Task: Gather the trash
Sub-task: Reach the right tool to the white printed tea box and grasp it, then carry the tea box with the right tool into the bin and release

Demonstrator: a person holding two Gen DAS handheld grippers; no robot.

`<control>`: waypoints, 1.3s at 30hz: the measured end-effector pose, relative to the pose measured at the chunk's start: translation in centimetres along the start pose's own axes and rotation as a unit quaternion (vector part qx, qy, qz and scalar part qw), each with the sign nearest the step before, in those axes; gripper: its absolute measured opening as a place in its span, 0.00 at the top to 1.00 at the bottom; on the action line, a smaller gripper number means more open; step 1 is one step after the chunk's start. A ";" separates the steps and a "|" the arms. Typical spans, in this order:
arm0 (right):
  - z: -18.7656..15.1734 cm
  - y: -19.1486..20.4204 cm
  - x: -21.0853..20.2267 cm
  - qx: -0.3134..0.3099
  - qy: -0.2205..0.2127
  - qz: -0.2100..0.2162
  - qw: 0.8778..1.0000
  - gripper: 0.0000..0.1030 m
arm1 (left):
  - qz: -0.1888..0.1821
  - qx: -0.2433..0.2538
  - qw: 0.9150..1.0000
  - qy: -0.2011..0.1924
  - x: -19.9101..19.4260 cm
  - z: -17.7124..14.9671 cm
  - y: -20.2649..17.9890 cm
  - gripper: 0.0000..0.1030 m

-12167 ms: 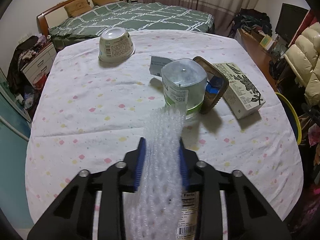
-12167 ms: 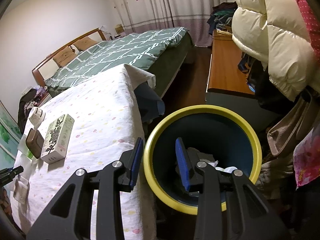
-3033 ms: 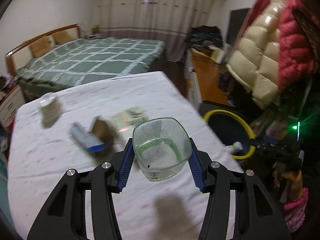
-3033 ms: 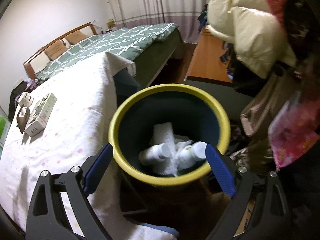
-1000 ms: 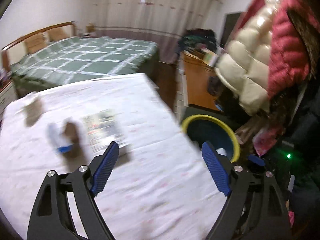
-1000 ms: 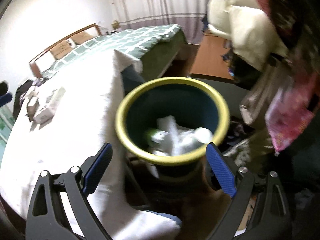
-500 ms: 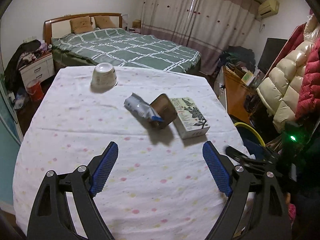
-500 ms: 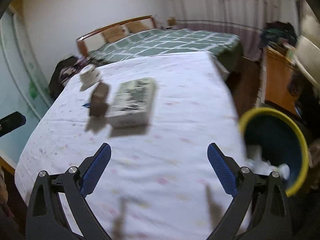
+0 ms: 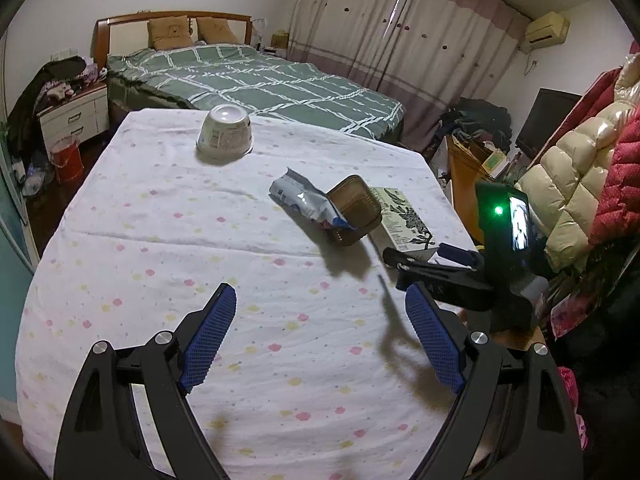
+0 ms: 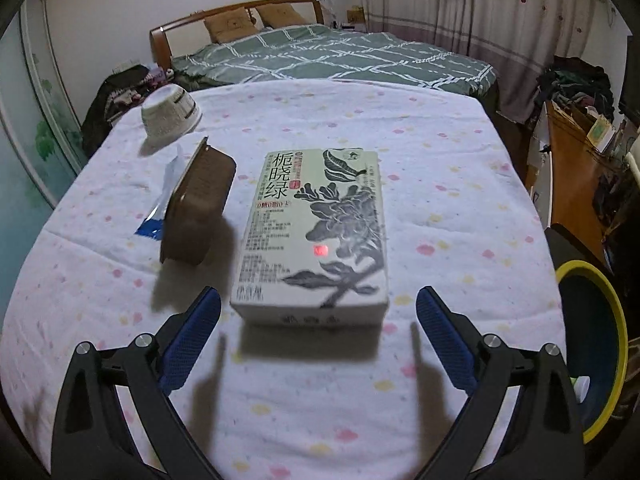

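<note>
- Box [image 10: 316, 232]: flat on the surface [image 10: 440, 168], just ahead of the right gripper [image 10: 319, 340]; fingers spread wide, empty.
- Left gripper [image 9: 320, 340]: fingers spread, empty, over bare cloth.
- Advice: straddle the box's long sides, lower squarely, then close.
- Bin [image 10: 616, 320]: right of the surface.

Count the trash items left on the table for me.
4: an upturned bowl at the far end, a foil wrapper mid-table, a brown tray leaning against it, and a printed box beside them. None seems hidden.
</note>
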State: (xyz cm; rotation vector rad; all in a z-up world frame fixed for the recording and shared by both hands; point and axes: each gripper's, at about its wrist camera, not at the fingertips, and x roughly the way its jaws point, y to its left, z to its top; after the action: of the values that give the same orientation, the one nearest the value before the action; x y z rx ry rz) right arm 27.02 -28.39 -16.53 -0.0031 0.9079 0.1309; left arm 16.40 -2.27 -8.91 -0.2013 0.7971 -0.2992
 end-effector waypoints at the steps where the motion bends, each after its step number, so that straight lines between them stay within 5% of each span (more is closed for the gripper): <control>1: 0.1 0.0 0.3 0.000 0.003 -0.001 1.000 0.09 | -0.001 -0.001 1.000 0.001 0.0 0.0 0.1 0.17; 8: 0.3 0.8 1.1 -0.017 0.008 -0.012 1.000 0.10 | -0.003 -0.006 1.000 0.005 0.5 -0.3 0.3 0.17; 15: 0.3 0.6 1.2 -0.017 0.007 -0.010 1.000 0.31 | -0.005 -0.002 1.000 0.009 0.9 -0.3 0.0 0.17; 39: -3.4 -4.5 -10.4 0.042 -0.064 0.058 0.995 0.33 | -0.007 0.010 1.000 0.019 1.8 -0.5 -1.0 0.17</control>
State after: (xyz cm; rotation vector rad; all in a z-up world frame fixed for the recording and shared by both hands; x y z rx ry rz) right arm 18.56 -34.23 -10.71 0.1341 0.7855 0.1987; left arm 16.98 -3.88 -10.14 -0.1836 0.8295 -0.3252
